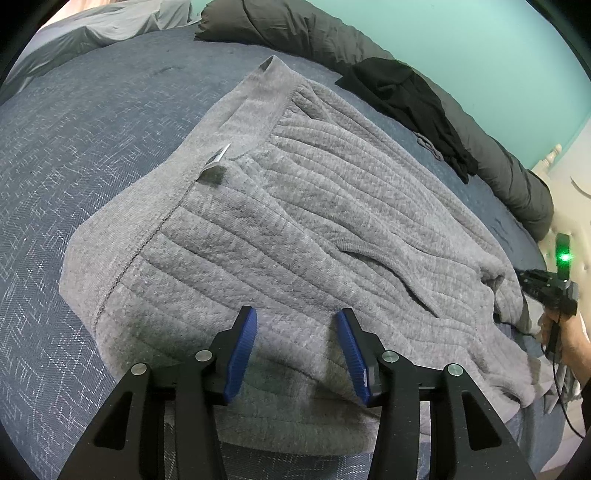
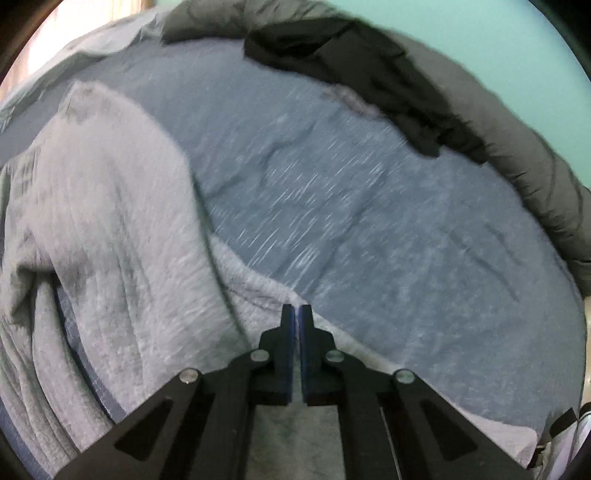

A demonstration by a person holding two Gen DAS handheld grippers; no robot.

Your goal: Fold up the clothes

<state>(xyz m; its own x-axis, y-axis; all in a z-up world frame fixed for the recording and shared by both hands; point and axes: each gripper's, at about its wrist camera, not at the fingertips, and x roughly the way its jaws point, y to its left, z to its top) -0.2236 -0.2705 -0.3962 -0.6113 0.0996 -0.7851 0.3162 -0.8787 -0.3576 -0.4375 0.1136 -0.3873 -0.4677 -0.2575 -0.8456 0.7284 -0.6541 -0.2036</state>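
Observation:
A grey ribbed knit garment (image 1: pixel 295 229) lies spread on the blue bedcover (image 1: pixel 92 155), its plain band and white label (image 1: pixel 221 153) toward the far left. My left gripper (image 1: pixel 295 325) hovers just above the garment's near part, its blue pads (image 1: pixel 243 343) apart with nothing pinched between them. In the right wrist view, which is blurred, the right gripper (image 2: pixel 295 314) has its pads together at the garment's edge (image 2: pixel 258 291), where the cloth rises to a peak at the tips. The same gripper (image 1: pixel 532 282) shows at the garment's right corner in a person's hand (image 1: pixel 557 328).
A dark grey rolled duvet (image 1: pixel 509 173) runs along the far side of the bed against a teal wall. A black garment (image 1: pixel 413 107) lies against it. Grey bedding (image 1: pixel 110 22) is bunched at the far left. Bare bedcover (image 2: pixel 406 240) stretches right of the garment.

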